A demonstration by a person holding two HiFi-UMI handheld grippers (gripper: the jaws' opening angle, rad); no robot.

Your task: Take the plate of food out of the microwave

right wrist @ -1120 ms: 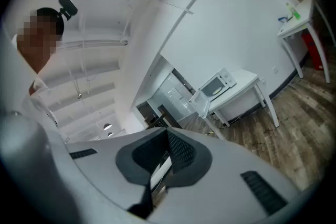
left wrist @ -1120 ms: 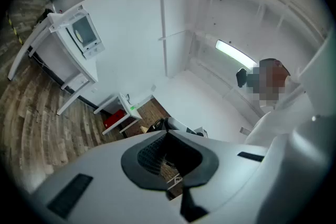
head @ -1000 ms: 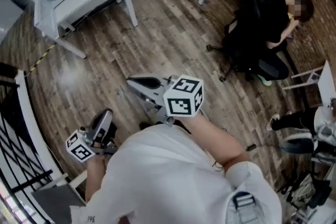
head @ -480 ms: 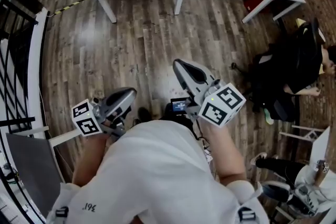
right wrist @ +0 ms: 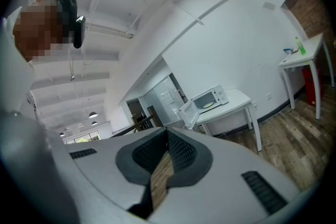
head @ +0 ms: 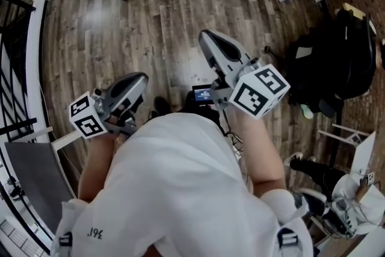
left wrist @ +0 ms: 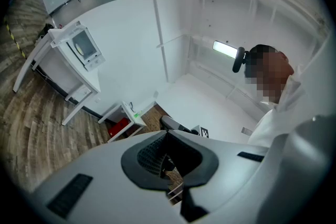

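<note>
Progress: nothing done yet | plate of food (right wrist: 208, 104) lies inside the open-doored microwave (right wrist: 217, 96) toward the white table (right wrist: 238, 98)'s left end, well apart from me | my left gripper (left wrist: 167, 132) and right gripper (right wrist: 168, 129): jaws together, empty | left: approach, grip plate, draw it out.

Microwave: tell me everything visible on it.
The microwave is a small white box with a control panel beside the cavity. It stands at one end of a white table by the wall, far across the room. Its door hangs open sideways. A pale plate lies inside; the food is too small to tell.
</note>
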